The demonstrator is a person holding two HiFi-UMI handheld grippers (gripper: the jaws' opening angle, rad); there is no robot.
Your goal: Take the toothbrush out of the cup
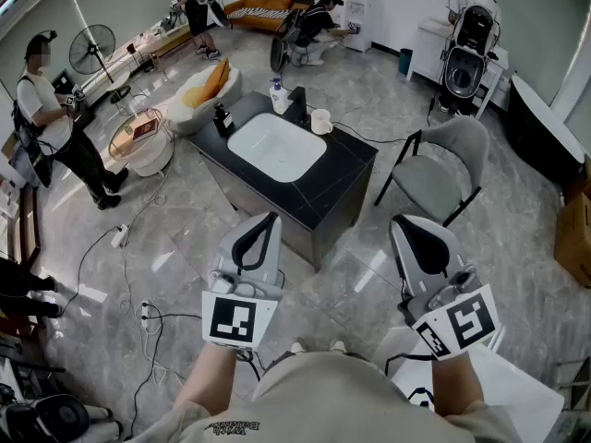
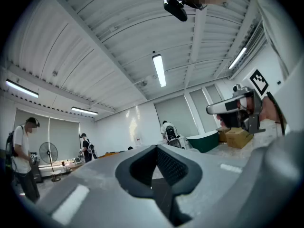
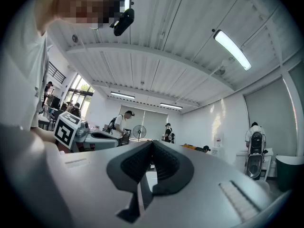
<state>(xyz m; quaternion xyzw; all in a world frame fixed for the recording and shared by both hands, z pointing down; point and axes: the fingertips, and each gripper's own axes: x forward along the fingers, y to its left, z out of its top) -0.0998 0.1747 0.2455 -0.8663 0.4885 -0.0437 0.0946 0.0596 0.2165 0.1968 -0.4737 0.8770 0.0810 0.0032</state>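
A white cup [image 1: 320,121] stands at the far right corner of the black counter [image 1: 346,178], beside the white sink [image 1: 275,146]. At this distance I cannot make out a toothbrush in it. Both grippers are held level close to the person's body, well short of the counter. The left gripper [image 1: 271,217] has its jaws together with nothing between them, as its own view confirms [image 2: 155,147]. The right gripper [image 1: 399,220] is likewise shut and empty [image 3: 152,142]. The gripper views show ceiling and the far room, with neither cup nor counter.
A white bottle [image 1: 276,95], a black faucet [image 1: 297,104] and a dark bottle [image 1: 222,118] stand along the counter's far edge. A grey chair [image 1: 434,173] is right of the counter. Cables [image 1: 138,312] trail on the floor at left. A person [image 1: 51,118] stands far left.
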